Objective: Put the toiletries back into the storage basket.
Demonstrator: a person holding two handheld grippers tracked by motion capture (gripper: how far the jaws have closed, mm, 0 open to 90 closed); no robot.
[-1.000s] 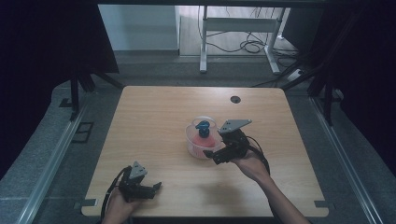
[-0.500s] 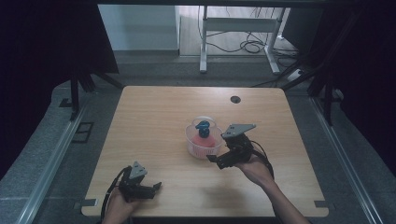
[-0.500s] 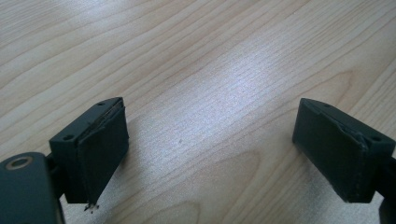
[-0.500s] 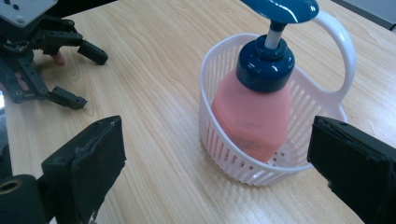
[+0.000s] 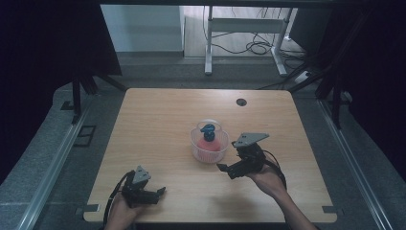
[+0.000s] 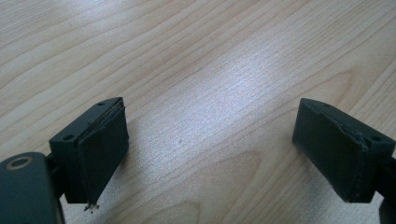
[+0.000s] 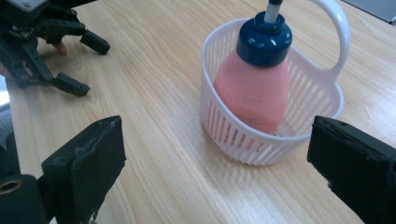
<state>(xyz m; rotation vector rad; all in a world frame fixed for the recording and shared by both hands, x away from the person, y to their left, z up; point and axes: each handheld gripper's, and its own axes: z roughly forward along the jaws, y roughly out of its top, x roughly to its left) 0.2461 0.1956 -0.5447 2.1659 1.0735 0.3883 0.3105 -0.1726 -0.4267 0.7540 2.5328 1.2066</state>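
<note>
Landmark: white slatted basket [image 5: 208, 149], standing near the middle of the wooden table [image 5: 158, 120].
Basket contents: pink bottle [image 5: 208, 143] with a dark blue cap [image 5: 208, 129], upright inside the basket.
Right gripper [image 5: 225, 168]: just right of the basket and nearer the person, jaws apart, clear of the basket, grey plate on top.
Left gripper [image 5: 160, 192]: well apart from the basket, toward the near left table edge, jaws apart, holding nothing.
Cable hole [image 5: 241, 102]: beyond the basket, toward the far right.
</note>
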